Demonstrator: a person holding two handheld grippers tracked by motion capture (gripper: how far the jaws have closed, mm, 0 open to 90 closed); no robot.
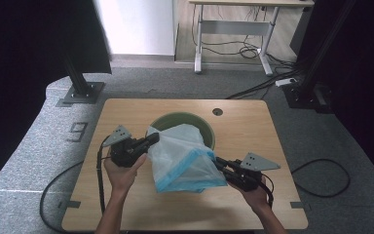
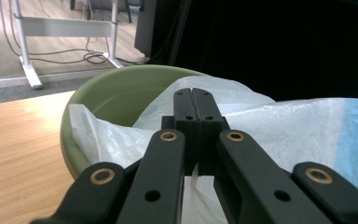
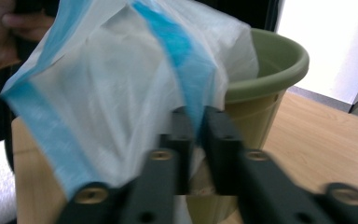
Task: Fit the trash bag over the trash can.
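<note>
- Wooden bench [image 1: 126, 204] spreading across the middle of the high view, carrying a round green tub [image 1: 205, 127] toward its far side and resting on grey carpet.
- Thin white plastic bag with blue edging [image 1: 185, 161] spilling out of the tub's near rim, one part lying inside the tub, the rest being held stretched and raised above the bench on the person's side.
- Green tub [image 2: 116, 93] sitting upright on the bench, its rim partly draped by the bag [image 2: 279, 126].
- Left claw [image 1: 153, 138] reaching in from the left of the high view, pinching the bag's upper left edge just beside the tub rim; jaws pressed fully together on the thin plastic in the left gripper view [image 2: 195, 100].
- Right claw [image 1: 217, 161] coming in from the right, gripping the bag's blue-edged right corner; jaws nearly together with a fold of the blue strip [image 3: 186, 70] caught between them in the right gripper view [image 3: 196, 116], slightly blurred.
- Small round hole [image 1: 217, 111] sitting in the bench top beyond the tub.
</note>
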